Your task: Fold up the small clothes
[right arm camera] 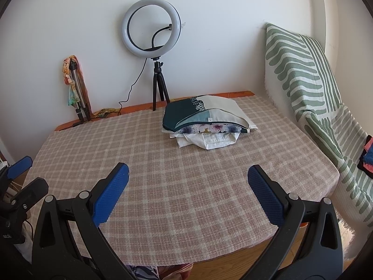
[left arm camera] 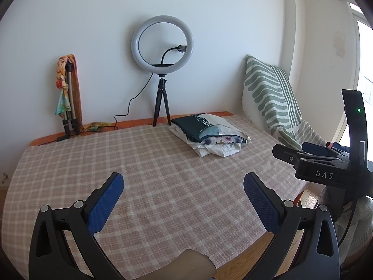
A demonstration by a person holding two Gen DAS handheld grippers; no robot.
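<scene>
A stack of folded clothes (left arm camera: pixel 209 135), dark green and white on top with a floral piece under it, lies at the far right of the checked tablecloth (left arm camera: pixel 149 170); it also shows in the right wrist view (right arm camera: pixel 207 123). My left gripper (left arm camera: pixel 184 198) is open and empty above the near part of the table. My right gripper (right arm camera: pixel 188 191) is open and empty above the near edge. The right gripper's body shows at the right in the left wrist view (left arm camera: pixel 326 165). More clothes (right arm camera: pixel 368 156) lie on the seat at the far right, mostly hidden.
A ring light on a small tripod (right arm camera: pixel 152 30) stands at the table's back edge with its cable trailing left. A folded tripod wrapped in a scarf (right arm camera: pixel 77 88) leans on the wall. A green-striped cover (right arm camera: pixel 310 88) drapes a seat at the right.
</scene>
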